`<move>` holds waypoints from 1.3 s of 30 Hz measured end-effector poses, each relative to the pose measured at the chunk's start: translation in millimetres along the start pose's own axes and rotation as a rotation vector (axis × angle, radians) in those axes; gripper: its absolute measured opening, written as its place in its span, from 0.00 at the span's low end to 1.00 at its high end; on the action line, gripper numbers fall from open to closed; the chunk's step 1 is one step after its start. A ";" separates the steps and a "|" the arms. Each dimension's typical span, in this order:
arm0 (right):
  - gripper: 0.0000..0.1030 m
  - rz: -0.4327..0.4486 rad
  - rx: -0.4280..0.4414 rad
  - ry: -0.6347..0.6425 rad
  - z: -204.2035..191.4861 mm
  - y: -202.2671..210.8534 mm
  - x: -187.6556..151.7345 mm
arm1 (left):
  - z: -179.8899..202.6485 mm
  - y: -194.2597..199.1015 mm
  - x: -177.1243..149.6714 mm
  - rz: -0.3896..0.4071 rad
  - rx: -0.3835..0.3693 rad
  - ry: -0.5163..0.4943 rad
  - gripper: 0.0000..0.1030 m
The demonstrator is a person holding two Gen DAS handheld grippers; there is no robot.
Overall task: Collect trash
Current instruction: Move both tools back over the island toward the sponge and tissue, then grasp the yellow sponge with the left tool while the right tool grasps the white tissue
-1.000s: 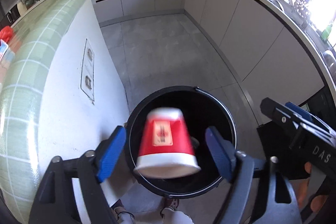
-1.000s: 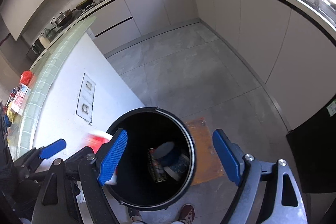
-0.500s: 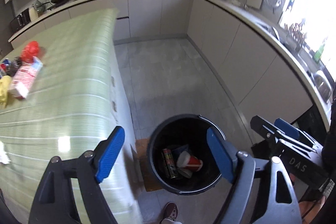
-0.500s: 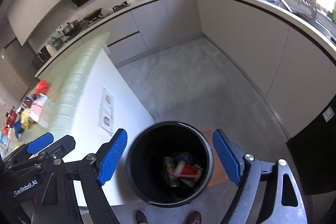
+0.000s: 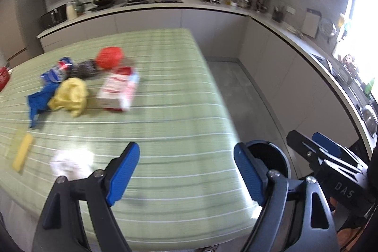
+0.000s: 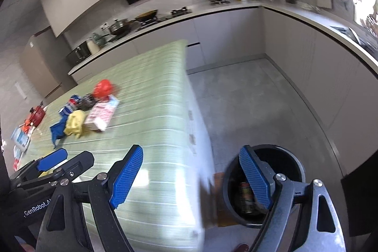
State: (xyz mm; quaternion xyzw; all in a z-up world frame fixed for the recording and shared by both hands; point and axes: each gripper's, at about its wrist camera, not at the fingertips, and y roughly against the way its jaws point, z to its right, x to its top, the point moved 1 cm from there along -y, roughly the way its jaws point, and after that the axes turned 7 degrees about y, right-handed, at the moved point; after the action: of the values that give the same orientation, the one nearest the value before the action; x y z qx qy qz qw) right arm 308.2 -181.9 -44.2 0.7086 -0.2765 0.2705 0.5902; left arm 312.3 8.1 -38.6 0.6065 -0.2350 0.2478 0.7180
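- The left gripper (image 5: 186,171) hangs over the near edge of the island, its blue pads (image 5: 122,172) spread apart with nothing between them; the jaws have just been opening a little wider.
- The right gripper (image 6: 192,177) has its pads (image 6: 127,175) standing wide apart too, empty, straddling the island's corner and the bin.
- The green striped tablecloth (image 5: 165,110) covers the island top, and the remaining trash lies on it toward ten o'clock from the left gripper.
- A red-and-white carton (image 5: 119,92) lies flat at the middle of the heap.
- Just beyond it, at about twelve o'clock of the carton, sits a red crumpled bag (image 5: 109,57).
- Touching the carton's nine o'clock side is a yellow crumpled wrapper (image 5: 70,96), and a blue cloth-like scrap (image 5: 39,102) trails further out the same way.
- A crushed blue drink can (image 5: 60,67) and a dark shiny wad (image 5: 86,67) lie behind those.
- A white crumpled tissue (image 5: 70,162) lies near the left gripper's left finger, at its nine o'clock.
- A yellow strip (image 5: 22,152) lies further left, near the cloth's edge.
- The black trash bin (image 6: 283,157) stands on the grey floor beside the island's corner, at about four o'clock from the heap.
- A can (image 6: 245,195) shows inside the bin.
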 end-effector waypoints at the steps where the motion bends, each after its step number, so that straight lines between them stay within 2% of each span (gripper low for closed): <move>1: 0.83 0.000 0.003 0.005 -9.3 -1.8 0.0 | -14.9 2.5 1.7 0.008 0.007 0.005 0.81; 9: 0.83 -0.010 0.055 0.045 -116.0 -27.1 -7.3 | -122.3 5.8 12.8 0.031 0.075 0.055 0.81; 13: 0.83 -0.043 0.105 0.084 -153.4 -39.3 -9.8 | -167.4 10.2 14.1 0.029 0.124 0.106 0.81; 19: 0.83 -0.084 0.210 0.193 -207.6 -59.8 -14.6 | -213.8 18.2 4.2 0.037 0.213 0.188 0.81; 22: 0.83 -0.113 0.260 0.207 -228.1 -71.4 -24.5 | -229.2 20.3 -4.7 0.026 0.250 0.185 0.81; 25: 0.83 -0.144 0.271 0.213 -239.1 -79.6 -34.4 | -244.3 21.7 -10.6 0.008 0.269 0.196 0.81; 30: 0.84 -0.162 0.255 0.197 -258.3 -91.2 -41.4 | -270.2 23.2 -12.0 0.006 0.262 0.189 0.81; 39: 0.85 -0.185 0.114 0.100 -286.9 -120.4 -52.2 | -332.7 0.4 2.0 -0.040 0.197 0.114 0.83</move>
State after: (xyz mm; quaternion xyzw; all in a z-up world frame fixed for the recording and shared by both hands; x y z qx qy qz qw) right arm 340.9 122.8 -118.9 0.7492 -0.1642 0.2651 0.5843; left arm 325.8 336.8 -88.1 0.6634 -0.1561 0.2896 0.6720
